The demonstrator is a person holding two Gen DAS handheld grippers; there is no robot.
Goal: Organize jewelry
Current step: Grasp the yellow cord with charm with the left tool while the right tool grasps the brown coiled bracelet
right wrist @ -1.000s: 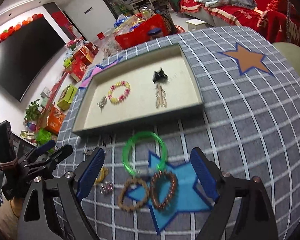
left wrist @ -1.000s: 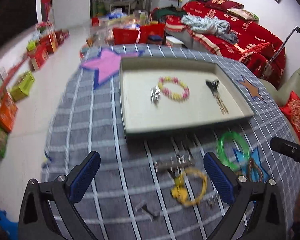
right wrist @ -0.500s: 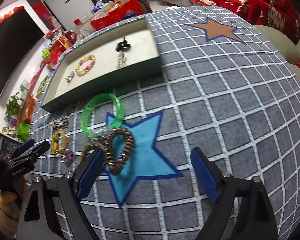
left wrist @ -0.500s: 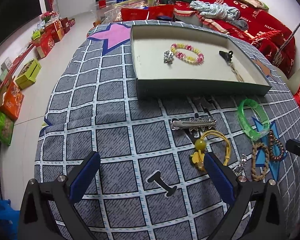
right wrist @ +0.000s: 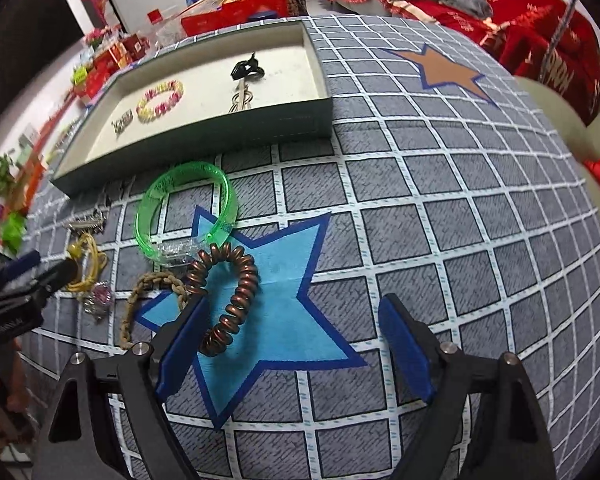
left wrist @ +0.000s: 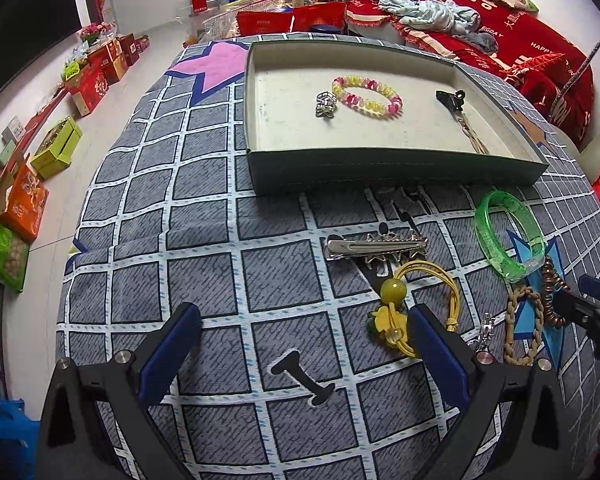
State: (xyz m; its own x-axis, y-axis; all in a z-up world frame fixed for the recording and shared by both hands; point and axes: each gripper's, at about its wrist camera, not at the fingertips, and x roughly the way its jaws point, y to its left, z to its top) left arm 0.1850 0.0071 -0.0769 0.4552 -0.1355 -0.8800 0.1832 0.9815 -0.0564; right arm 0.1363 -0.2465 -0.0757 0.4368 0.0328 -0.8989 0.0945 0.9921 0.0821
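Note:
A shallow green tray (left wrist: 396, 168) at the far side of the table holds a pink-yellow bead bracelet (left wrist: 366, 94), a silver charm (left wrist: 325, 103) and a black clip (left wrist: 451, 98). Loose on the checked cloth lie a silver hair clip (left wrist: 376, 246), a yellow hair tie (left wrist: 416, 300), a green bangle (right wrist: 184, 212), a copper coil bracelet (right wrist: 230, 288) and a braided tan bracelet (right wrist: 156, 300). My left gripper (left wrist: 300, 356) is open over bare cloth, the yellow tie at its right finger. My right gripper (right wrist: 296, 344) is wide, its jaws closing, the coil bracelet against its left finger (right wrist: 182, 344), not gripped.
A blue star patch (right wrist: 276, 300) lies under the right gripper, an orange star (right wrist: 444, 70) beyond. A small sparkly piece (right wrist: 100, 296) lies near the yellow tie. Red sofa (left wrist: 500, 32) and boxes on the floor (left wrist: 60, 148) ring the table.
Both grippers have sunk toward the cloth and tipped down. The right one has slid right of the green bangle, over the blue star, and its fingers have narrowed slightly.

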